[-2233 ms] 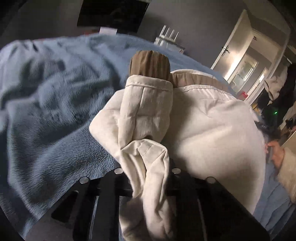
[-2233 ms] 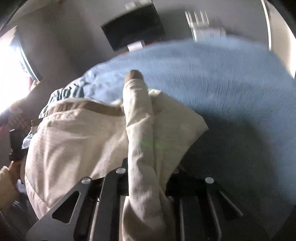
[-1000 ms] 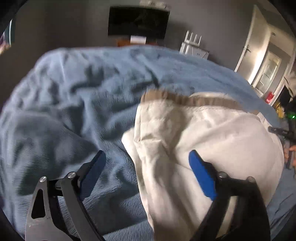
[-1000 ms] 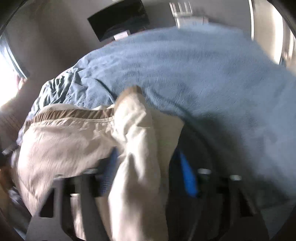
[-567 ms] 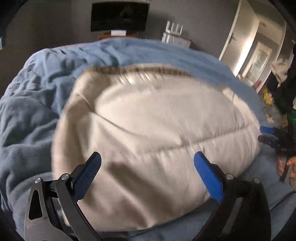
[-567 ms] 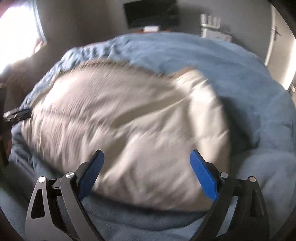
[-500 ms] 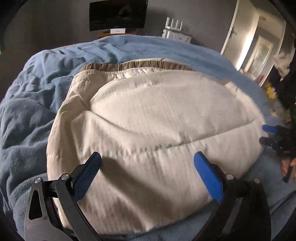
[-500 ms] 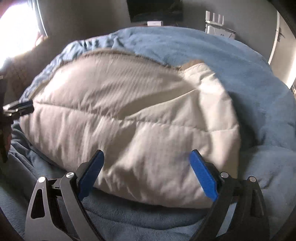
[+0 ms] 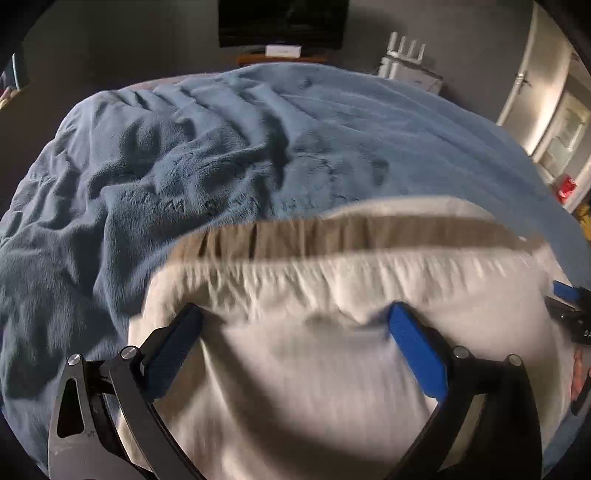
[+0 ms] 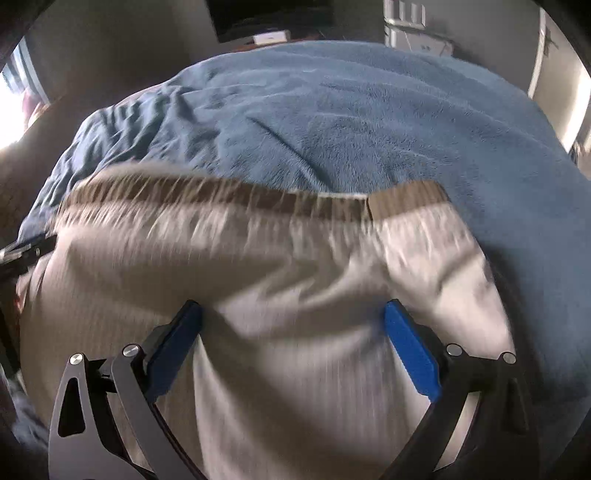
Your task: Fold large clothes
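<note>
A cream padded jacket (image 9: 332, 369) with a brown ribbed hem band (image 9: 351, 236) lies folded on a blue fleece blanket (image 9: 184, 166). My left gripper (image 9: 295, 325) is open, its blue-padded fingers (image 9: 417, 354) spread low over the jacket's left part. The jacket shows in the right wrist view (image 10: 295, 295) with its brown band (image 10: 221, 195) across the far edge. My right gripper (image 10: 293, 321) is open and spread over the jacket's right part. Both views are motion-blurred. The right gripper's tip shows at the left wrist view's right edge (image 9: 569, 295).
The blue blanket (image 10: 369, 118) covers a bed beyond and on both sides of the jacket, with rumpled folds at the left. A dark TV (image 9: 282, 22) and a white router (image 9: 410, 66) stand by the far wall. A doorway (image 9: 554, 122) is at the right.
Both grippers let go of the jacket sleeves and opened. They then pulled back and have now come down close over the folded jacket, nearer its brown hem band.
</note>
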`<state>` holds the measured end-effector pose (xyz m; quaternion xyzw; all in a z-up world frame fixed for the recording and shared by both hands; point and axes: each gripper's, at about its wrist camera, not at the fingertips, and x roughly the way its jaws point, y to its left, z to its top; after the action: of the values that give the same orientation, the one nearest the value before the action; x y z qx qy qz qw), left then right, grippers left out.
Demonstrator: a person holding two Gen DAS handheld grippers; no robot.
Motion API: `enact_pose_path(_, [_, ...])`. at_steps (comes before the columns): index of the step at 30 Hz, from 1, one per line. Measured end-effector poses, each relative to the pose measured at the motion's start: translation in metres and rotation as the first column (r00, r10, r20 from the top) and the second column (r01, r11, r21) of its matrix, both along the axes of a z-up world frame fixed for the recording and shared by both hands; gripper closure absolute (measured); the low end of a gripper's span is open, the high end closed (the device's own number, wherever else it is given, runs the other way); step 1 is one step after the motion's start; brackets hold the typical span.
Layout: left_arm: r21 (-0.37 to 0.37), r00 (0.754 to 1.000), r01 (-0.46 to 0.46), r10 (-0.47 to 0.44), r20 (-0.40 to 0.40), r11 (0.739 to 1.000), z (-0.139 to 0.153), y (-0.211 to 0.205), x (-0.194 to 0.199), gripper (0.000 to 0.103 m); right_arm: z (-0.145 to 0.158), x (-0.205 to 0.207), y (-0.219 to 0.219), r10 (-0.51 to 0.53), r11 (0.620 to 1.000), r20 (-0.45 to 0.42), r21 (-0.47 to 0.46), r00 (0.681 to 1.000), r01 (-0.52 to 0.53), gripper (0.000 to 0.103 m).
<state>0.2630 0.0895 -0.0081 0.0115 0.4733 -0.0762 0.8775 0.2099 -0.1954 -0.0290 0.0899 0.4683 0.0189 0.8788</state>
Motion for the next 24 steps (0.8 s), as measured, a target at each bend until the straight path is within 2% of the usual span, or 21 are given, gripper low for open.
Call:
enact_pose_path(4, [0.023,0.997,-0.061,0.061,0.038,0.998,0.012,0.001,0.004,0.007,0.0,0.019,-0.008,-0.044,0.998,-0.015,0.048,0.999,0.044,0.009])
enact_pose_path(7, [-0.027,0.991,-0.069,0.071,0.112,0.997,0.035,0.0,-0.024,0.007,0.022,-0.003,-0.008,-0.064,0.998,0.081,0.031,0.995,0.062,0.009])
enact_pose_path(11, [-0.098,0.98,-0.065,0.082,0.179,0.993,0.057,-0.003,-0.087,0.007,0.052,-0.067,-0.002,-0.062,0.998,0.209,0.035,0.976,0.055,0.007])
enact_pose_path(13, [-0.12,0.978,-0.065,0.087,0.188,0.991,0.058,-0.007,-0.126,0.007,0.057,-0.093,0.0,-0.066,0.998,0.226,0.038,0.972,0.059,0.007])
enact_pose_path(20, [-0.05,0.968,-0.023,0.035,0.248,0.998,0.055,-0.025,-0.233,0.007,0.05,-0.202,0.022,-0.056,0.997,0.252,-0.032,0.966,0.066,0.007])
enact_pose_path(23, [-0.047,0.975,-0.022,0.032,0.222,0.999,0.045,-0.025,-0.259,0.007,0.046,-0.239,0.033,-0.04,0.995,0.265,-0.072,0.963,0.062,0.007])
enact_pose_path(24, [-0.049,0.981,-0.017,0.026,0.191,0.999,0.037,-0.025,-0.268,0.007,0.043,-0.25,0.037,-0.032,0.995,0.264,-0.078,0.964,0.054,0.007])
